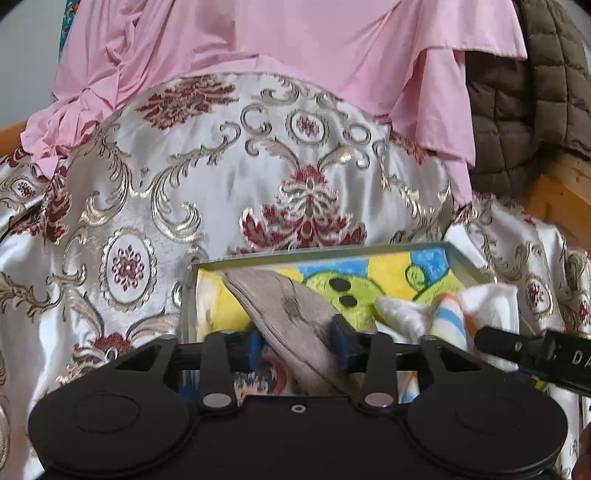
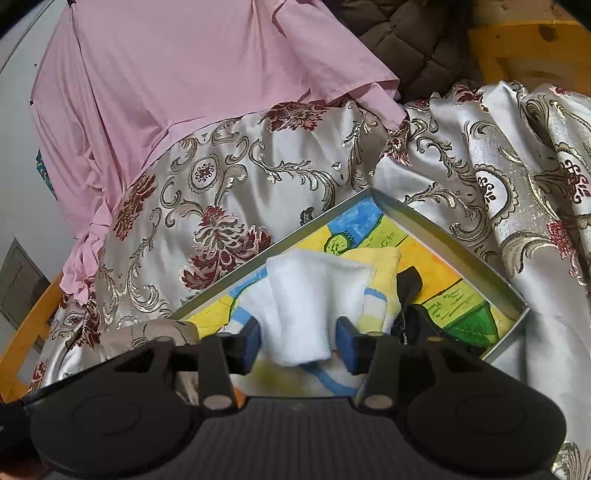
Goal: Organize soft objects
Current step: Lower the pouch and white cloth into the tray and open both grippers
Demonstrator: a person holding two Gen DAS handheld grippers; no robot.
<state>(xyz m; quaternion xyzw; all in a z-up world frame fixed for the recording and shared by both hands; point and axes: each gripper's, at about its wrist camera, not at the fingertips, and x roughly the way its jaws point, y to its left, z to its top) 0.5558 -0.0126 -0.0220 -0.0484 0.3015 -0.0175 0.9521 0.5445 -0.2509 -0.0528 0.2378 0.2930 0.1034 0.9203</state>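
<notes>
A shallow grey metal box (image 1: 321, 253) with a bright yellow, blue and green drawing on its floor lies on patterned satin. My left gripper (image 1: 297, 345) hangs over its near left part, jaws open. A grey-brown sock (image 1: 284, 306) lies loosely between the blue pads (image 1: 254, 347) and slopes up into the box. My right gripper (image 2: 300, 345) is over the same box (image 2: 443, 236), open. A white sock with blue and yellow stripes (image 2: 306, 295) lies between its pads without being pressed. The grey-brown sock (image 2: 147, 332) also shows at the box's left corner. The white sock (image 1: 424, 310) is seen in the left wrist view too.
Silver satin cloth with red flowers (image 1: 207, 173) covers the surface around the box. Behind it hangs a pink garment (image 1: 295, 33), with a brown quilted jacket (image 1: 524, 110) to its right. A dark soft item (image 2: 410, 288) lies in the box. Orange wooden rails (image 2: 517, 40) border the area.
</notes>
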